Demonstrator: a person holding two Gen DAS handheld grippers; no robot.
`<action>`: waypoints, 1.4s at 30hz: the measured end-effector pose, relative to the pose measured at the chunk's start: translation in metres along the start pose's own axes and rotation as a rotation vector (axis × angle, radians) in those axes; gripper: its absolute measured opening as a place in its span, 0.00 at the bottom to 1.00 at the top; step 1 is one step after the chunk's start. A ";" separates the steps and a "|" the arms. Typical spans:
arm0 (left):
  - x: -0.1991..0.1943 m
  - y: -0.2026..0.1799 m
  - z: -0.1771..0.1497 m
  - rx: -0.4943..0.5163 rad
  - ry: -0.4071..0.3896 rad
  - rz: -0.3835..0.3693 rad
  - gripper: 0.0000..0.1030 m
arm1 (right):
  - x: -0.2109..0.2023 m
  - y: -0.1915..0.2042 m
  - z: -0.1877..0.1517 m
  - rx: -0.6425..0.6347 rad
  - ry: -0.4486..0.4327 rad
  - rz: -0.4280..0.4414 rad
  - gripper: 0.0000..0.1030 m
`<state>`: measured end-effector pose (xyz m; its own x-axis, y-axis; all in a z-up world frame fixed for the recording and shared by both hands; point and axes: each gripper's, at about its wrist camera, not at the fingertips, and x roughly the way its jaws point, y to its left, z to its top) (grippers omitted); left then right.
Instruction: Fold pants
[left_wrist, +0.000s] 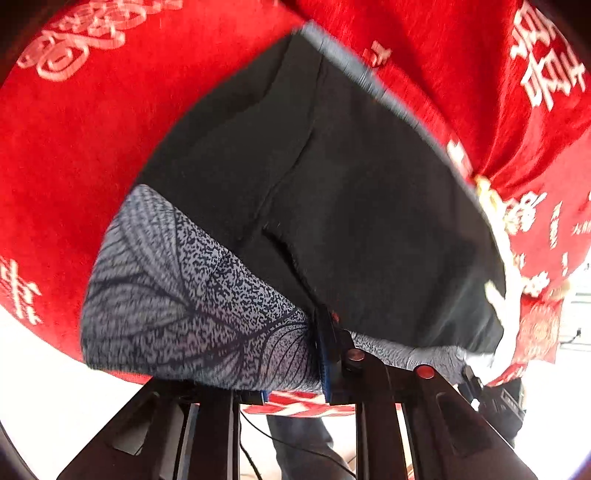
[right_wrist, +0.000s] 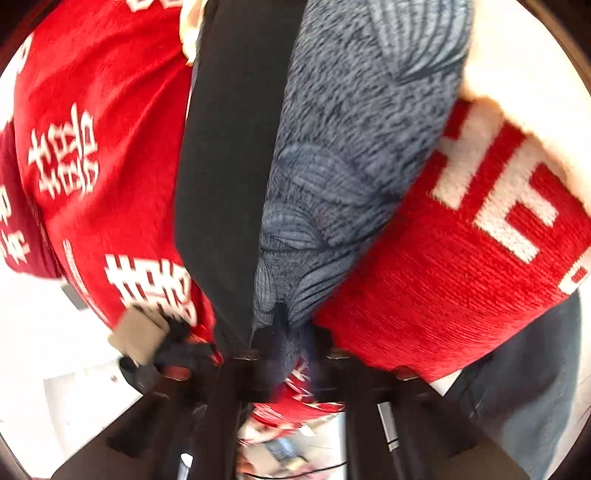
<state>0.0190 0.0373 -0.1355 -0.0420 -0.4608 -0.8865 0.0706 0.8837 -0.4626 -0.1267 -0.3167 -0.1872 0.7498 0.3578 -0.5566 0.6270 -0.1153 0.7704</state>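
Note:
The pants (left_wrist: 332, 192) are black with a grey patterned panel (left_wrist: 177, 295). They hang lifted over a red cloth with white characters (left_wrist: 92, 129). My left gripper (left_wrist: 332, 354) is shut on the pants' near edge where grey meets black. In the right wrist view the pants (right_wrist: 229, 184) hang with the grey panel (right_wrist: 351, 155) to the right. My right gripper (right_wrist: 284, 343) is shut on a bunched grey edge. Both views are blurred by motion.
The red cloth (right_wrist: 110, 110) covers the surface under the pants. Its edge drops to a bright floor (left_wrist: 55, 387). A person's dark trousers (left_wrist: 299, 439) stand below. A tan block (right_wrist: 138, 334) on the other gripper shows at left in the right wrist view.

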 end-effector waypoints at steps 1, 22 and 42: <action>-0.008 -0.007 0.004 -0.005 -0.020 -0.005 0.20 | -0.004 0.015 0.003 -0.036 0.012 -0.012 0.05; 0.078 -0.081 0.221 -0.010 -0.283 0.355 0.81 | 0.192 0.234 0.240 -0.570 0.360 -0.372 0.09; 0.110 -0.152 0.185 0.239 -0.211 0.566 0.81 | 0.192 0.263 0.226 -0.752 0.238 -0.432 0.37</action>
<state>0.1884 -0.1634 -0.1636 0.2618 0.0436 -0.9641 0.2451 0.9632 0.1101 0.2306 -0.4880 -0.1617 0.3647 0.4211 -0.8305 0.4779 0.6808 0.5551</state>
